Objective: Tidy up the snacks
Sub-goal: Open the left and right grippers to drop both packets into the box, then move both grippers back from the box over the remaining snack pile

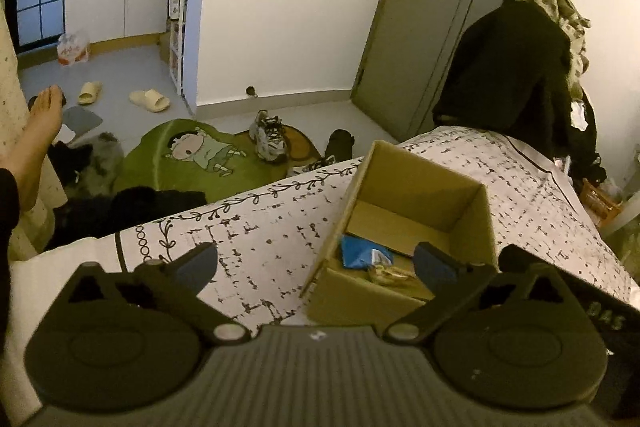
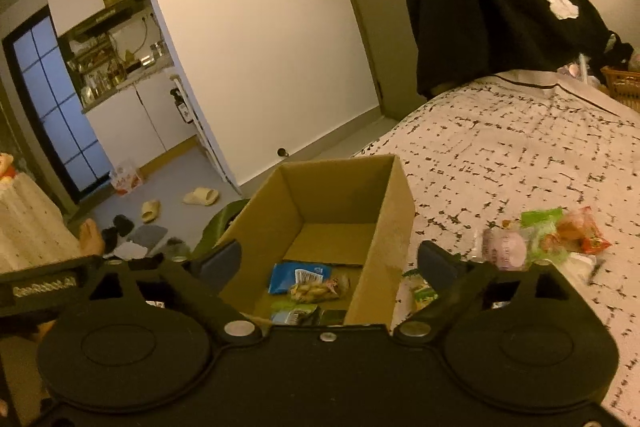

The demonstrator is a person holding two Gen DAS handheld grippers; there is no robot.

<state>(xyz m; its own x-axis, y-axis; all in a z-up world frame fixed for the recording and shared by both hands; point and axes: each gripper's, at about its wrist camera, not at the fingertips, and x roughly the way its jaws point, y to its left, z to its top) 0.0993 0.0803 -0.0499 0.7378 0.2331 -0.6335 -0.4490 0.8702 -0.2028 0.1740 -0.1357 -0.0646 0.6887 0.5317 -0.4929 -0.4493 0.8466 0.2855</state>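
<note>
The right tongs (image 2: pixel 329 265) stand wide open and hold nothing, poised over the near end of the cardboard box (image 2: pixel 394 211); one finger lies outside the box's left wall, the other outside its right wall. Directly between them, on the box floor, lie a blue packet (image 2: pixel 298 274), a clear bag of pale snacks (image 2: pixel 316 289) resting on its near edge, and a green-edged packet (image 2: pixel 294 311) closest to the camera; the far half of the box floor is bare. The left tongs (image 1: pixel 316 263) are also spread wide and grip nothing; the box's near left corner (image 1: pixel 320 275) sits between the fingers, with the same blue packet (image 1: pixel 358 251) and pale snack bag (image 1: pixel 390 273) just inside the right finger. Right of the box, on the patterned bed cover (image 2: pixel 520 155), a small green packet (image 2: pixel 422 293) lies just beside the wall; farther right is a loose heap of snacks (image 2: pixel 548 235) in pink, green and red wrappers, apart from both tongs. Beyond the bed, slippers (image 2: pixel 202 195) lie on the floor.
</note>
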